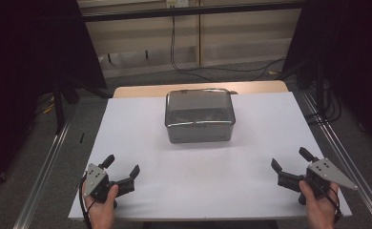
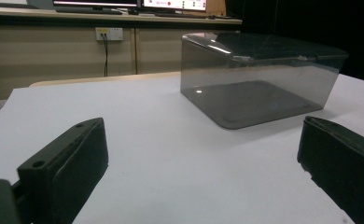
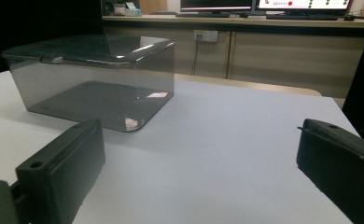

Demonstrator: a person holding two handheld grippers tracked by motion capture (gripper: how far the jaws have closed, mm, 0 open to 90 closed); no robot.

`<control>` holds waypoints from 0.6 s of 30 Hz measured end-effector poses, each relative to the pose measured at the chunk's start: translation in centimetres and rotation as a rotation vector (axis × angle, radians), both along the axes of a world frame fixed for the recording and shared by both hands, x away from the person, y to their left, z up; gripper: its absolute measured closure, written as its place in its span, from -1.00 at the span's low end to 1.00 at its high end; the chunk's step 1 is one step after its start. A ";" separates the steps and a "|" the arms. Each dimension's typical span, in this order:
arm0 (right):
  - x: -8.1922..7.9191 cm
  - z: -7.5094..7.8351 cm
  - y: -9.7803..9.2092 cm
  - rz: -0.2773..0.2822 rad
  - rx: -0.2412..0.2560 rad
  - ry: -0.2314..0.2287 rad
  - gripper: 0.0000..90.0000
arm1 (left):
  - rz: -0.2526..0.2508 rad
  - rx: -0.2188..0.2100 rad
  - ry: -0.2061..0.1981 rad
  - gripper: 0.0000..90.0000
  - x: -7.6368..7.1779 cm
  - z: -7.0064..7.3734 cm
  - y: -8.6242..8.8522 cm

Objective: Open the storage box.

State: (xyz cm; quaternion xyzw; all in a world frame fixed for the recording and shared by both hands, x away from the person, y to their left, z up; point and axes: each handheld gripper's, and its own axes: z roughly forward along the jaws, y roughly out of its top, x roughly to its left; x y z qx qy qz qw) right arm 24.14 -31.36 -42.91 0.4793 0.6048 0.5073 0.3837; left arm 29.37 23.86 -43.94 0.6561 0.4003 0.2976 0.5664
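A smoky clear plastic box (image 1: 200, 116) with its lid on sits at the middle of the white table (image 1: 251, 167), a little toward the far side. It stands flat and square to the person, which leaves both short ends free to be reached from either side. The box looks empty through its tinted walls, though reflections make that hard to confirm.

The left tool (image 1: 122, 172) rests near the front left corner of the table and the right tool (image 1: 289, 164) near the front right corner, each gripped by a hand that comes in from the near edge. Both are well apart from the box and touch nothing. Each has its jaws spread wide, with bare table between them.

Both tools are angled inward, so that each points toward the box rather than straight ahead. In the left gripper view the box lies ahead and to the right; in the right gripper view it lies ahead and to the left. That mirrored stance, with jaws wide, suggests a ready position for a two-handed approach, likely one tool to steady the box and the other to work the lid. Neither reach has begun.
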 end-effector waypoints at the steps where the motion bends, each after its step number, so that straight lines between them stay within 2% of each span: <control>1: 0.0 0.0 0.0 0.000 0.000 0.000 -0.98 | 0.000 0.000 0.000 -0.96 0.0 0.0 0.0; 9: 0.2 0.0 0.0 0.004 0.013 0.009 -0.98 | 0.022 -0.003 0.004 -0.95 -0.4 -0.1 0.3; 12: 0.2 0.0 0.3 0.019 0.036 0.003 -0.99 | 0.033 -0.011 0.008 -0.94 -0.5 -0.2 0.4; 18: 0.6 0.1 1.1 0.021 0.016 -0.001 -0.99 | 0.026 -0.010 0.003 -0.94 -0.8 -0.2 0.4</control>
